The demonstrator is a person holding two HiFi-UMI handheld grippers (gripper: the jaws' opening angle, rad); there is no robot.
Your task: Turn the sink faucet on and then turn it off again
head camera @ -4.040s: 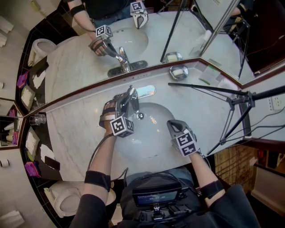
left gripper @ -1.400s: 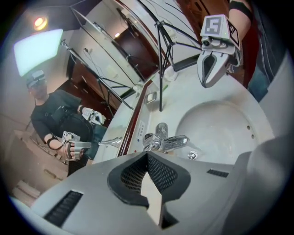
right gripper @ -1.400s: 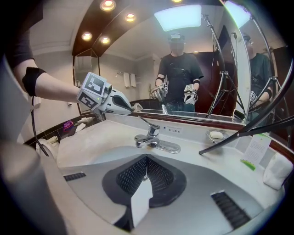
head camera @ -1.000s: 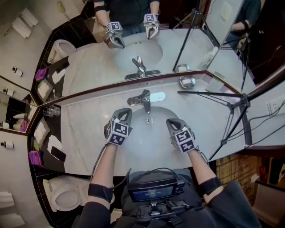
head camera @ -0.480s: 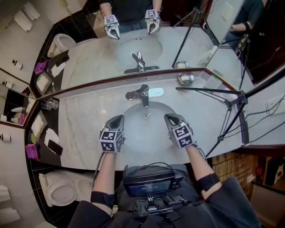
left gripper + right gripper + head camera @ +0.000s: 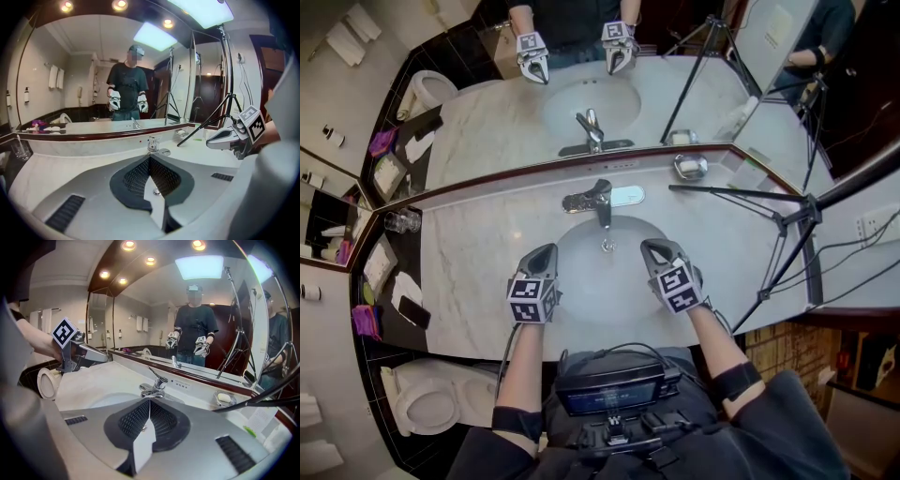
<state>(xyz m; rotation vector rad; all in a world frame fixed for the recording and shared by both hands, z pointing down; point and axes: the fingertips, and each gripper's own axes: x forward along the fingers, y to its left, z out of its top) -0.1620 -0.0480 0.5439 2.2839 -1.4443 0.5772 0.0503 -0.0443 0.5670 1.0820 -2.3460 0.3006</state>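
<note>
The left gripper (image 6: 546, 251) and right gripper (image 6: 652, 247) are hovering on the near side of the faucet (image 6: 598, 199), jaws pressed together on nothing; the faucet is standing untouched, showing no water; seemingly no turn is underway; any next one is calling for reaching its lever (image 6: 157, 373).

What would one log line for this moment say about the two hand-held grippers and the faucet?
left gripper: shut, empty | right gripper: shut, empty | position: flanking sink, apart from faucet | faucet: no gripper touching
</note>
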